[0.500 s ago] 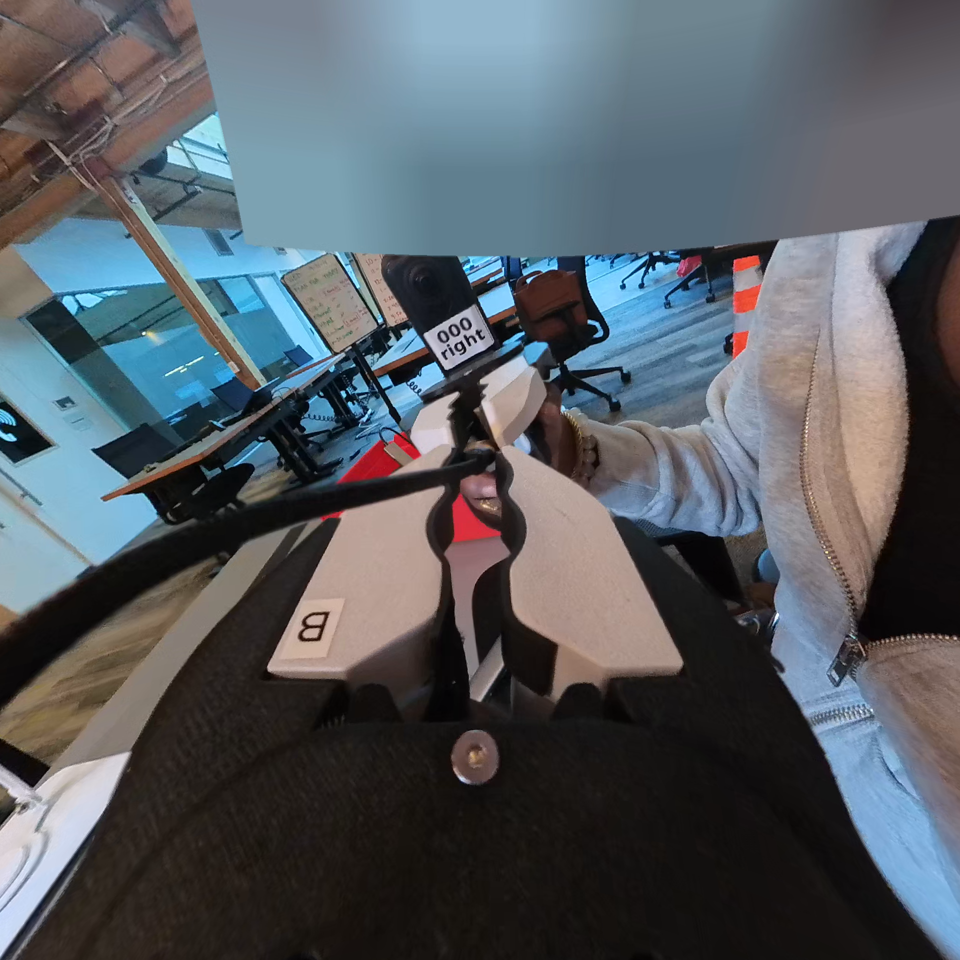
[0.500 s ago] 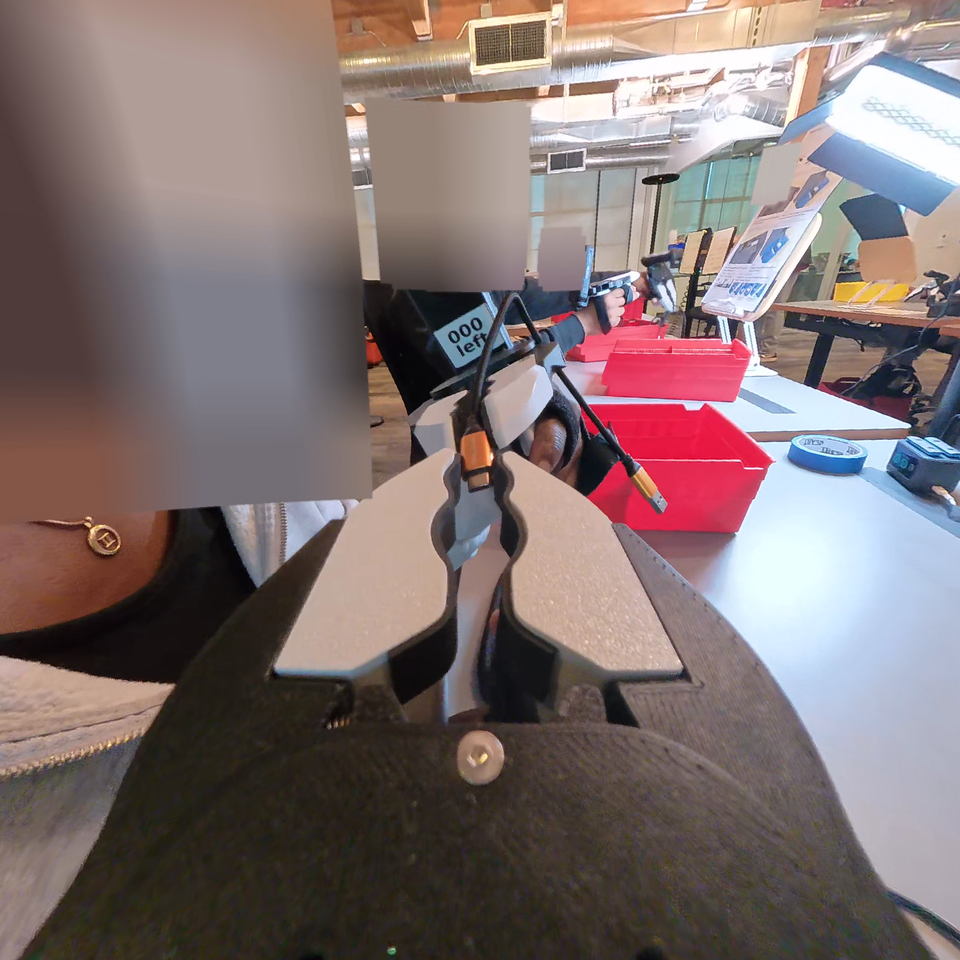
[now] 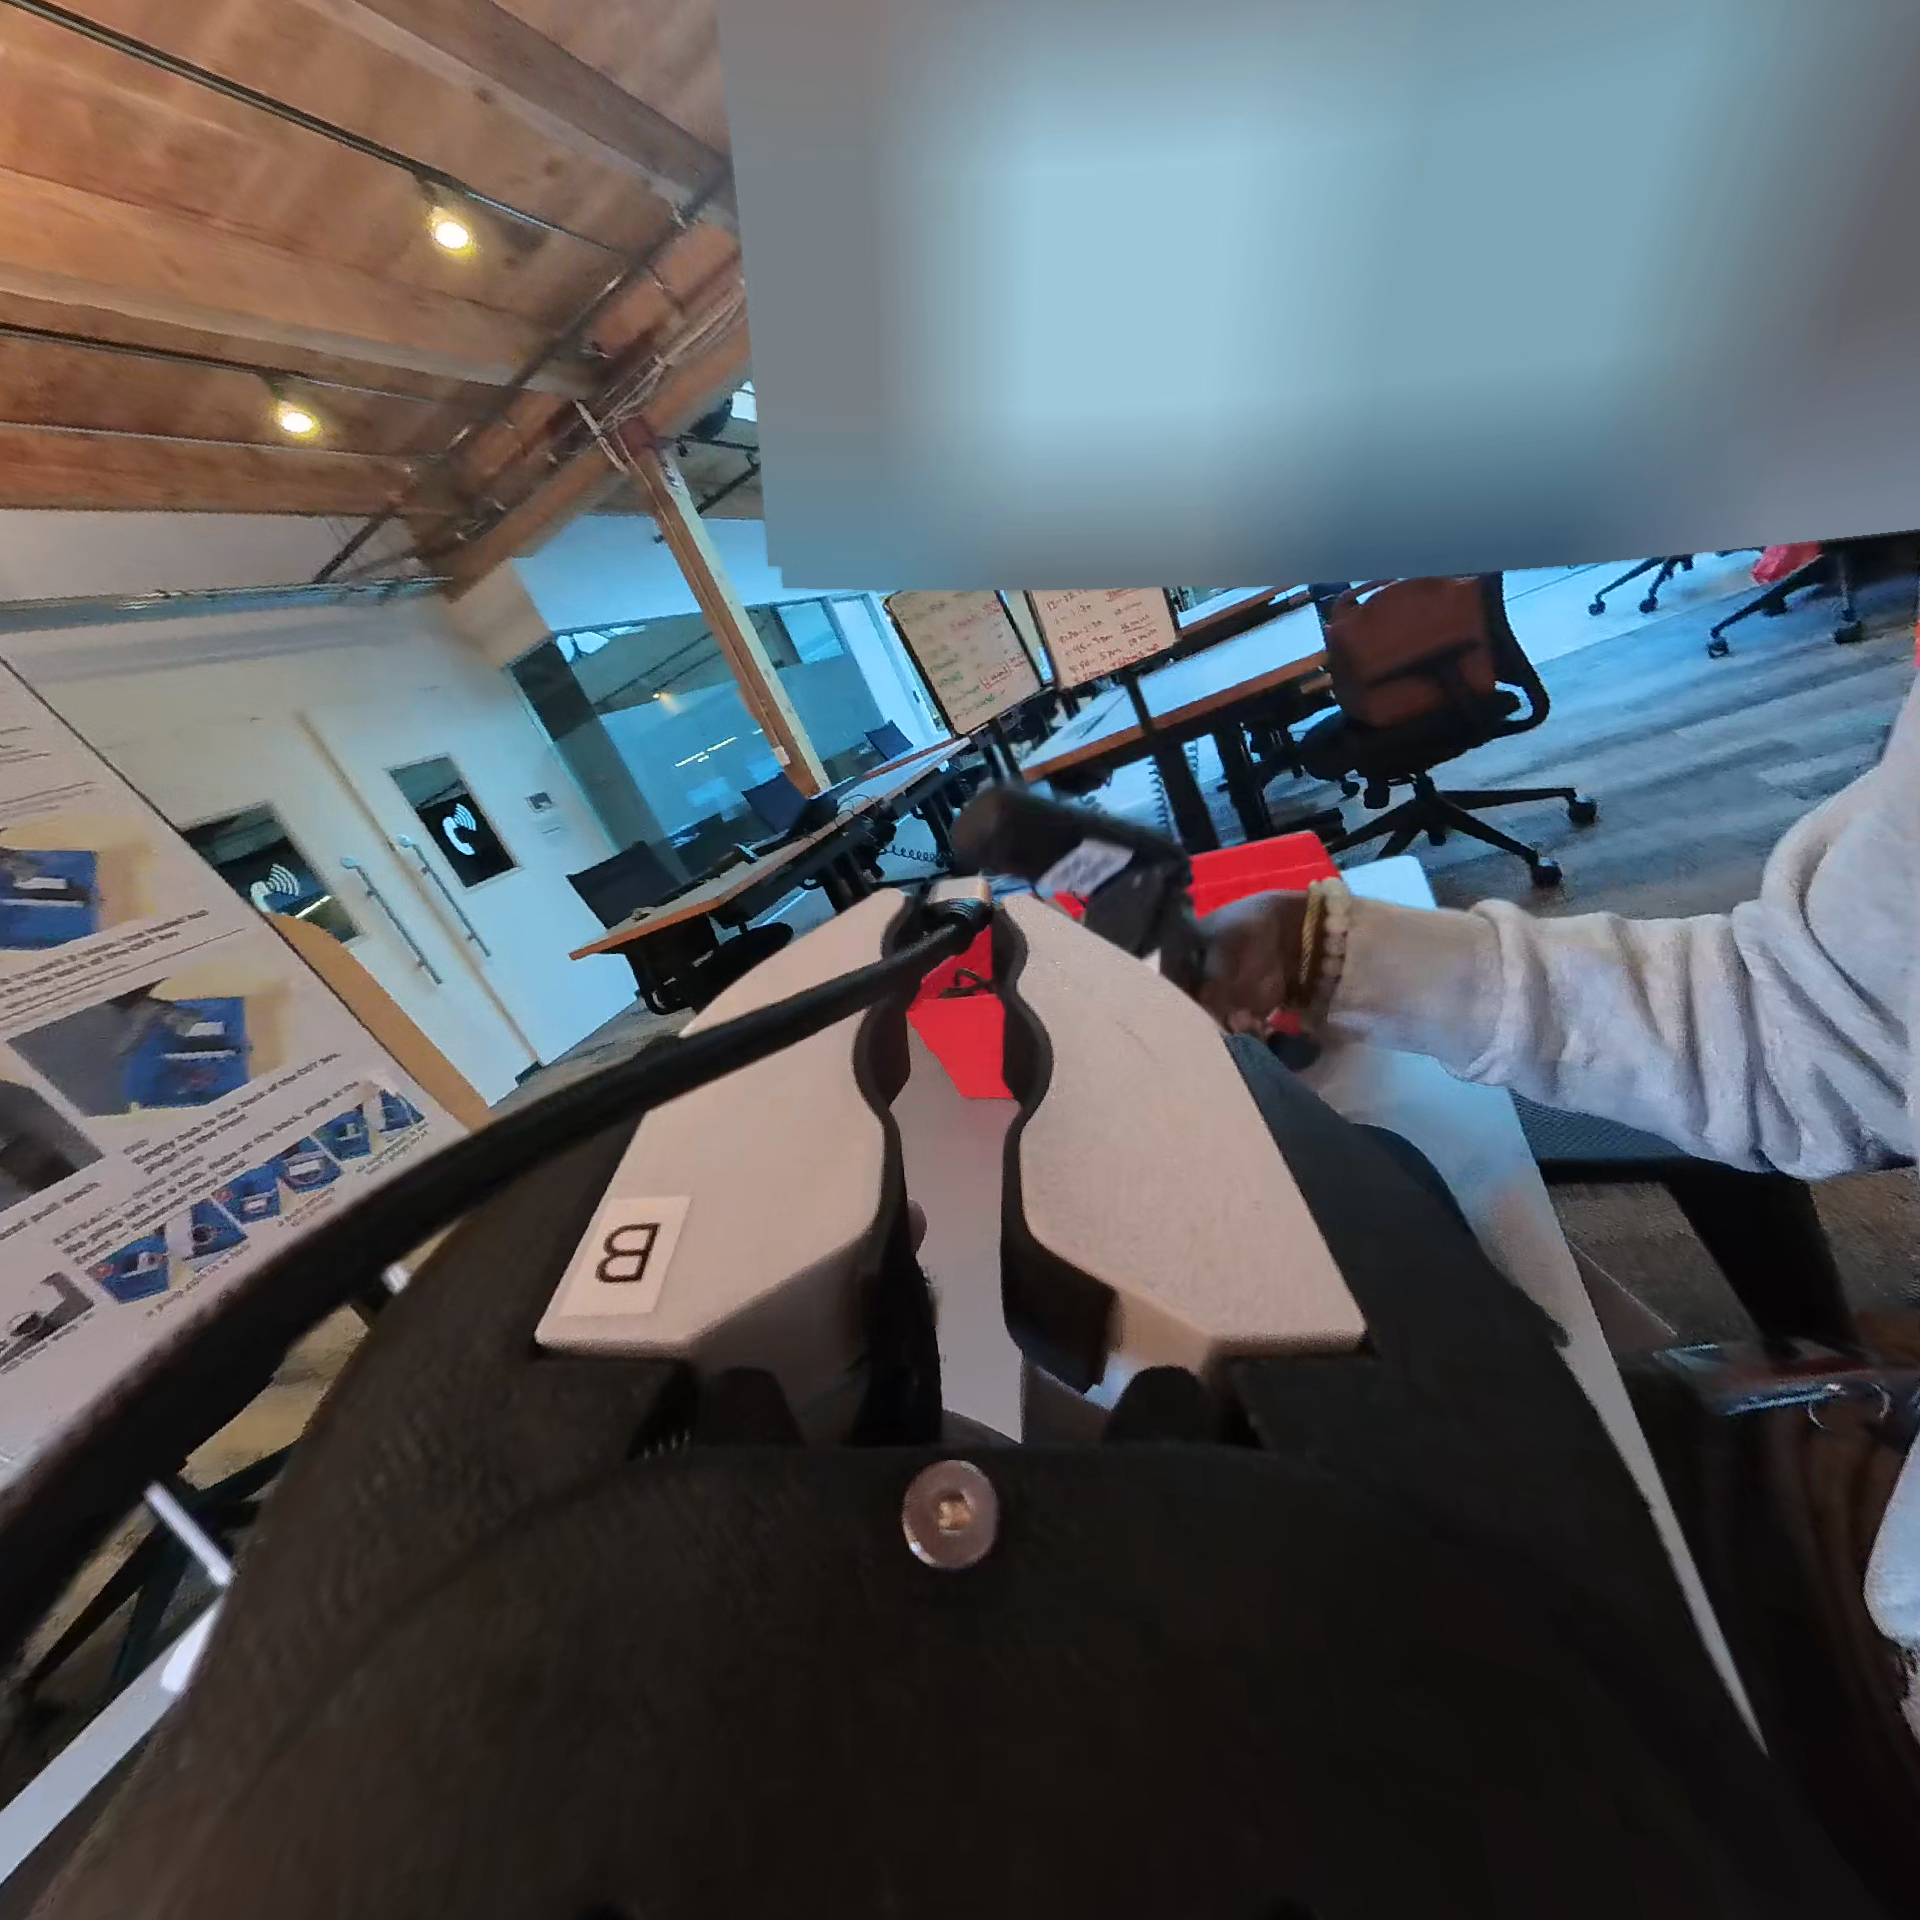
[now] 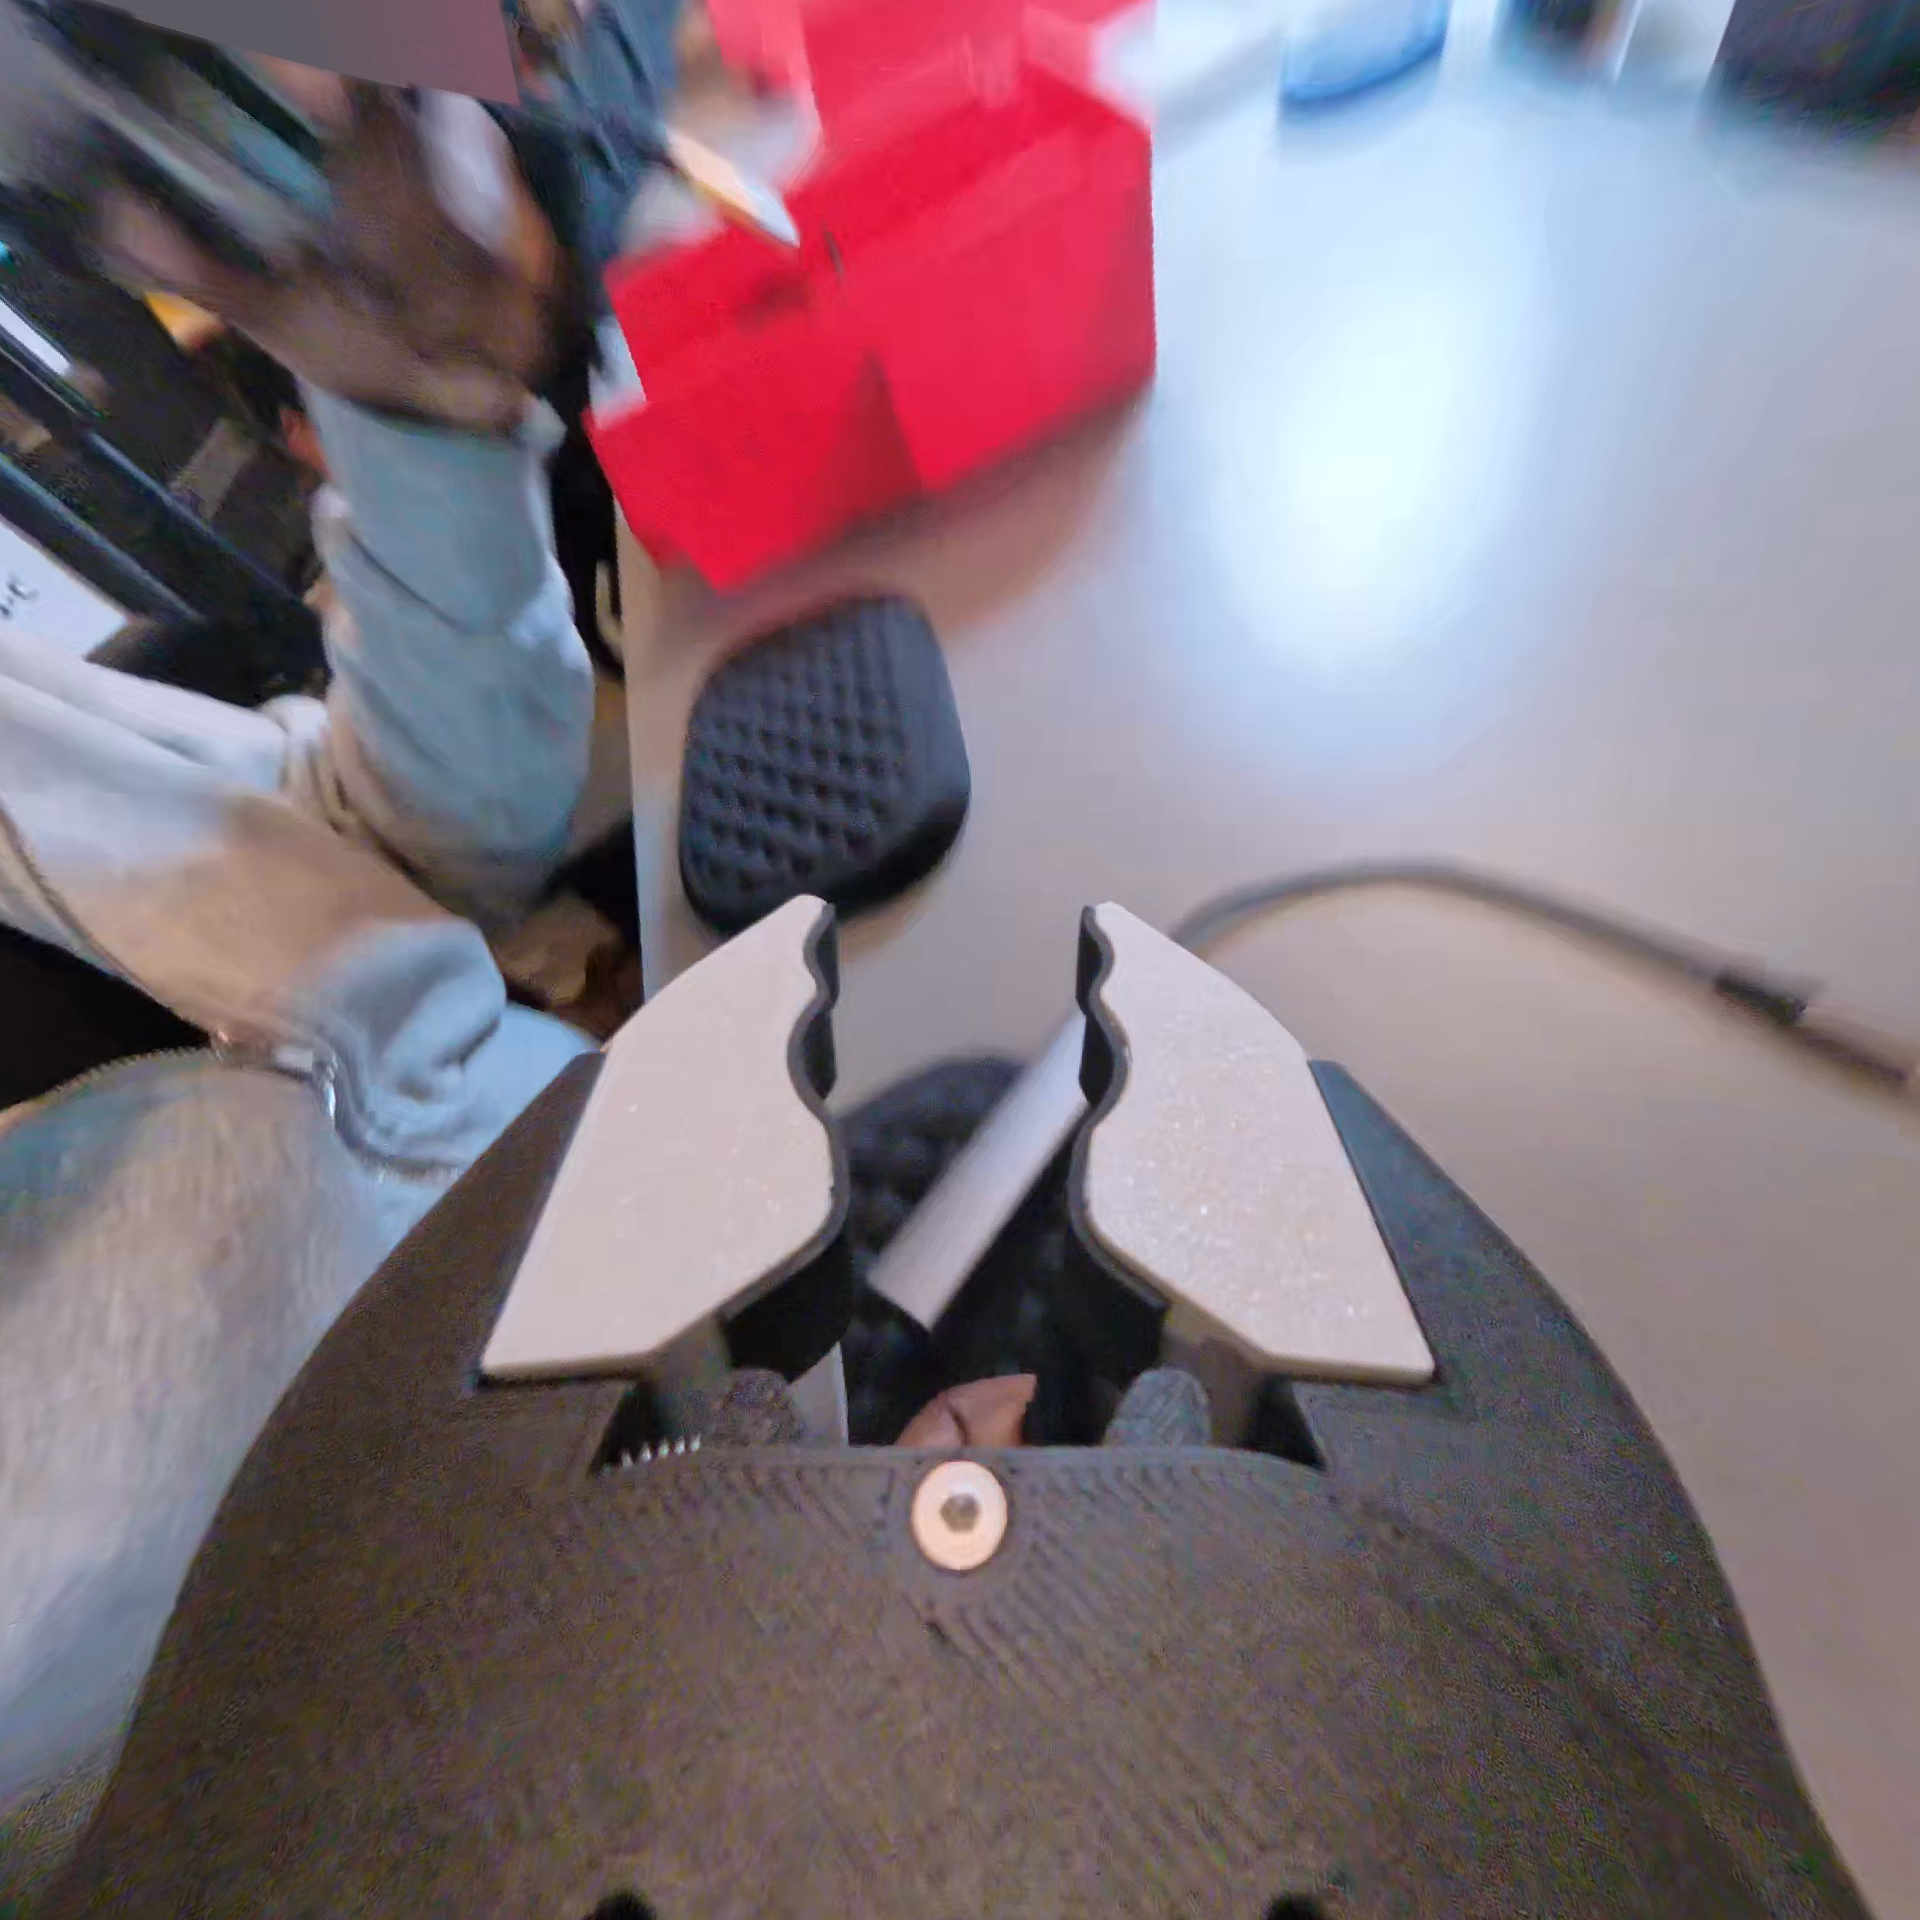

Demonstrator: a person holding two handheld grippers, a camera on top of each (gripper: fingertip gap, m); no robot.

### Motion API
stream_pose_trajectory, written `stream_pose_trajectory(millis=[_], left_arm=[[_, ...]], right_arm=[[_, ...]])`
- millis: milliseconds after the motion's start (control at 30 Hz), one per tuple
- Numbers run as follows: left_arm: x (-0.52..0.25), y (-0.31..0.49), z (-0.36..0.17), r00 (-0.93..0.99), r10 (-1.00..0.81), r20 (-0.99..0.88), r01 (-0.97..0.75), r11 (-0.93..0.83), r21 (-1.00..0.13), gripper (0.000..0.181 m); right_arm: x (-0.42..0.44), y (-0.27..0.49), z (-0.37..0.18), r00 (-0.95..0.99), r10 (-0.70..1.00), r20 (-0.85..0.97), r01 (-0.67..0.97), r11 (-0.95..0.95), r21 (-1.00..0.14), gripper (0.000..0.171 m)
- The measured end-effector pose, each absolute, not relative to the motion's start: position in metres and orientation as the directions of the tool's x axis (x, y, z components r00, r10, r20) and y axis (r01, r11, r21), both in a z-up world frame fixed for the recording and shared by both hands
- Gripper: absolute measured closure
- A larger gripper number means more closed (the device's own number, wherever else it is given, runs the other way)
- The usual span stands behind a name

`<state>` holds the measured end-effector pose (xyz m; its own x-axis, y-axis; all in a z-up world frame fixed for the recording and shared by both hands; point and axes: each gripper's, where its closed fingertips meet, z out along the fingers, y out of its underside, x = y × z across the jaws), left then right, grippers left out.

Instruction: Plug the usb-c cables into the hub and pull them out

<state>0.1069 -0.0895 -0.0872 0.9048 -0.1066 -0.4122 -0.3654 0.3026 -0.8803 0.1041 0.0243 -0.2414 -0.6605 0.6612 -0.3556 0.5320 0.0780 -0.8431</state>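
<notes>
My left gripper (image 3: 951, 920) is shut on a black usb-c cable (image 3: 582, 1132) just behind its plug, and the cable trails off to the lower left. In the right wrist view the left gripper (image 4: 468, 197) is a blur at the upper left, with an orange plug (image 4: 732, 197) hanging free beside it. My right gripper (image 4: 956, 935) is open and points down at the table (image 4: 1455, 520). A flat grey bar (image 4: 977, 1174), apparently the hub, lies tilted between its fingers; I cannot tell whether they touch it. The right gripper also shows in the left wrist view (image 3: 1101, 878), blurred.
Red bins (image 4: 935, 343) stand at the table's far left. A black textured pad (image 4: 821, 758) lies near the table edge just ahead of my right gripper. A second cable (image 4: 1507, 883) lies on the table to the right. A printed board (image 3: 156, 1039) leans at the left. Tip to tip, the grippers are about 20 centimeters apart.
The right gripper has opened and swung down toward the table. The left gripper has drawn away with the cable, and the orange plug is out of the hub.
</notes>
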Motion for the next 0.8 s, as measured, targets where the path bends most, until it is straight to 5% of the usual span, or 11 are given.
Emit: stream_pose_trajectory(millis=[167, 467, 667, 800], left_arm=[[0.108, -0.088, -0.092, 0.892, -0.104, -0.440, -0.400, 0.274, -0.875, 0.168], [0.109, -0.093, -0.088, 0.895, -0.111, -0.432, -0.385, 0.298, -0.873, 0.168], [0.113, -0.098, -0.083, 0.885, -0.094, -0.456, -0.408, 0.313, -0.858, 0.168], [0.112, -0.100, -0.080, 0.886, -0.087, -0.455, -0.404, 0.332, -0.852, 0.168]], right_arm=[[0.111, 0.033, -0.316, -0.553, 0.681, -0.481, 0.760, 0.175, -0.626, 0.126], [0.115, 0.020, -0.340, -0.523, 0.724, -0.450, 0.809, 0.257, -0.528, 0.128], [0.110, 0.022, -0.335, -0.597, 0.795, -0.109, 0.691, 0.440, -0.574, 0.148], [0.114, 0.058, -0.318, -0.492, 0.732, 0.471, 0.593, 0.678, -0.435, 0.159]])
